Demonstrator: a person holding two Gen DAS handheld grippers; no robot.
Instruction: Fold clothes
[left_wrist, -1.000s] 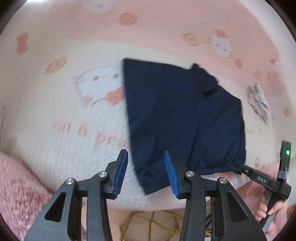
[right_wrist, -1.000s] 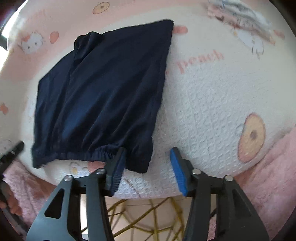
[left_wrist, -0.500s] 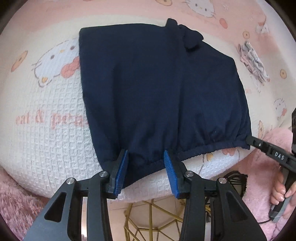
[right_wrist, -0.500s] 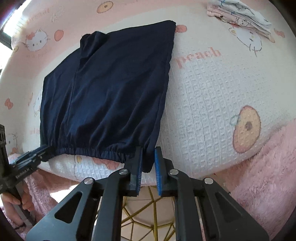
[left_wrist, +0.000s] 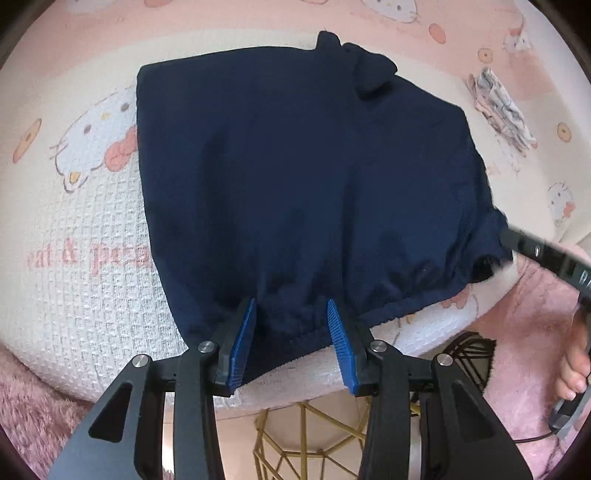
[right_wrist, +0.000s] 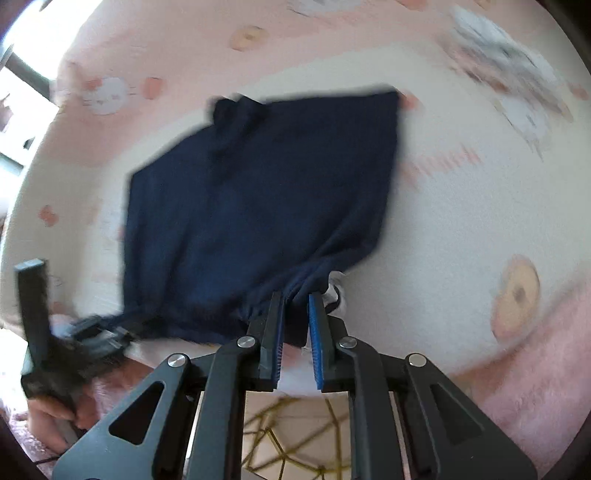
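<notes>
Dark navy shorts (left_wrist: 295, 177) lie flat on a round table under a cat-print cloth (left_wrist: 92, 277), the elastic waistband along the near edge. My left gripper (left_wrist: 291, 314) is open, and its blue pads stand either side of the waistband near the shorts' left corner without squeezing it. My right gripper (right_wrist: 295, 306) is shut on the shorts' (right_wrist: 258, 203) right waistband corner, where the fabric bunches into folds. The left wrist view shows the right gripper (left_wrist: 535, 251) at that corner. The left gripper (right_wrist: 103, 328) appears blurred in the right wrist view.
A small folded patterned cloth (left_wrist: 498, 107) lies at the table's far right. A gold wire base (left_wrist: 295, 443) shows below the near edge. Pink fluffy fabric (left_wrist: 22, 387) surrounds the table. A person's hand (left_wrist: 572, 362) holds the right gripper's handle.
My right gripper shut on the shorts' right waistband corner and drew it inward, bunching the fabric. My left gripper came down onto the waistband, then stayed, its jaws no narrower.
</notes>
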